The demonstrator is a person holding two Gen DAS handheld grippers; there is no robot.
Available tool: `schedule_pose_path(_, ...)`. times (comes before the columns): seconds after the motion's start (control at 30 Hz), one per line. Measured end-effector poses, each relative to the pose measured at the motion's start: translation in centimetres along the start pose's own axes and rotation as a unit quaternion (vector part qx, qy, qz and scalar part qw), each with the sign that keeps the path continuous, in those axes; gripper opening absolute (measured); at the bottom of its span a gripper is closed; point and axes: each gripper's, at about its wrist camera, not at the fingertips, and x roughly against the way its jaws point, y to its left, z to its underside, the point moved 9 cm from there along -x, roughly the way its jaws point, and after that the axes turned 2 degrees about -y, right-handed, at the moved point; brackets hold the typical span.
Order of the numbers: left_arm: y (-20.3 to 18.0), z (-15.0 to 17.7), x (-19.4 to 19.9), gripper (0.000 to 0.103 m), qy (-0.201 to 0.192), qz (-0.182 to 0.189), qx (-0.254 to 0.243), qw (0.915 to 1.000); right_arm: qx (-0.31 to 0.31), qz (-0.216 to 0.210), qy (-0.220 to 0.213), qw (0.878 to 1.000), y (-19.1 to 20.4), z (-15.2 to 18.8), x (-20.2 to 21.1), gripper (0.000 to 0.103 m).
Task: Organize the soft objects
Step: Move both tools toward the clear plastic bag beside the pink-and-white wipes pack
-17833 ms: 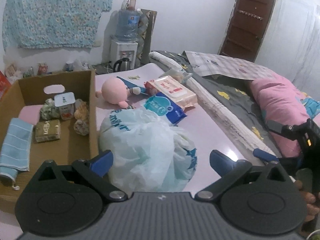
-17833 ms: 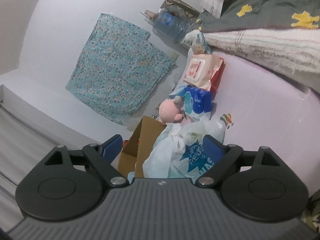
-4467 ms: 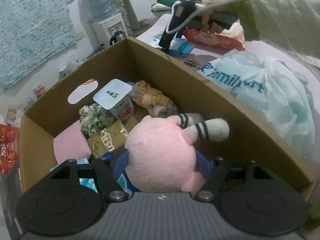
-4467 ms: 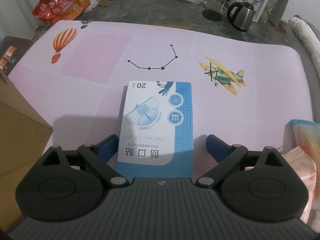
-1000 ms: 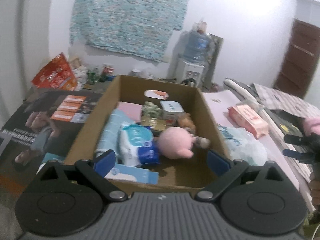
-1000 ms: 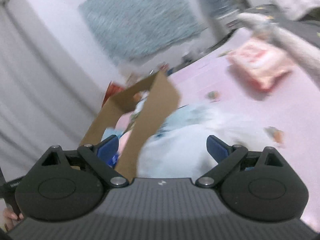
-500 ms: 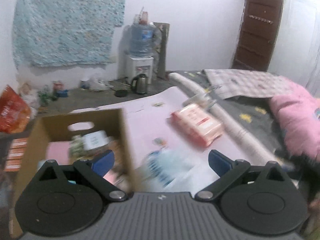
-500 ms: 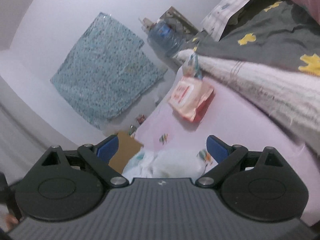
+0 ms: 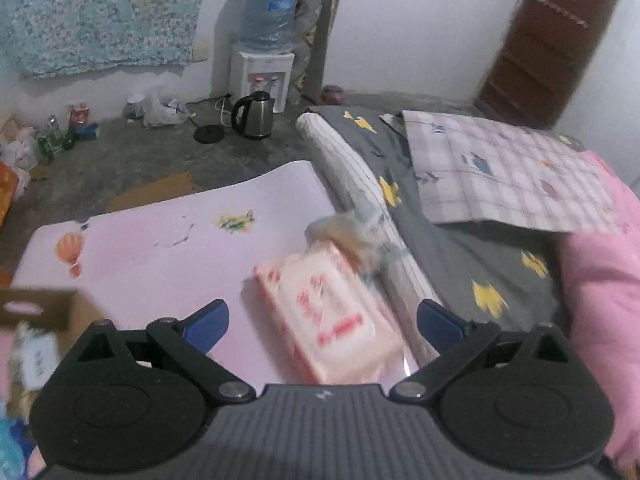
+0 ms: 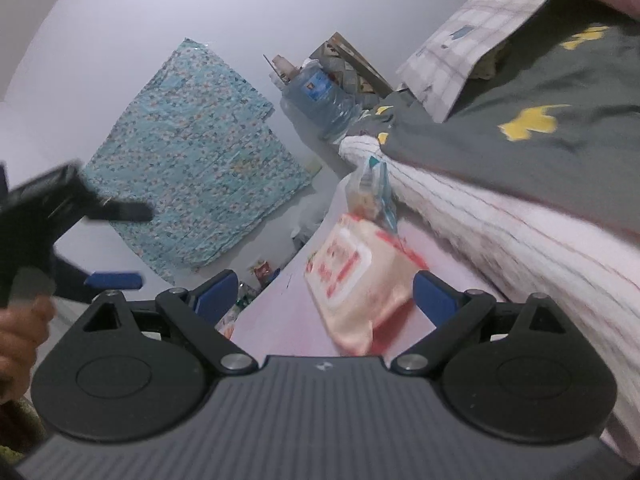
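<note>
A pink and white wipes pack lies on the pink mat, blurred by motion. My left gripper is open, its fingers standing to either side of the pack's near end. In the right wrist view the same wipes pack sits just ahead of my right gripper, which is open and holds nothing. Behind the pack a small clear bag of snacks leans against the rolled bedding. The cardboard box shows only its corner at the lower left.
Grey bedding with yellow shapes and a pink pillow fill the right side. A kettle and water dispenser stand on the floor beyond the mat. A hand holds the left gripper at the left edge.
The left view has swung right, away from the box and the plastic bag, onto the wipes pack. The right gripper has moved closer to the same pack.
</note>
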Motion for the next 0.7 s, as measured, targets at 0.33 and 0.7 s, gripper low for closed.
schedule_pose_path(0.33, -2.1, -3.6, -13.9, 0.100, 0.070, 0.032, 0.072, 0.9944, 0.047, 0.069, -0.002, 0.997, -3.1, -4.1, -13.4, 0.054)
schedule_pose_path(0.7, -3.6, -4.7, -22.2, 0.075, 0.109, 0.013, 0.110, 0.9879, 0.053, 0.059, -0.006, 0.997, -4.7, -4.6, -17.5, 0.048)
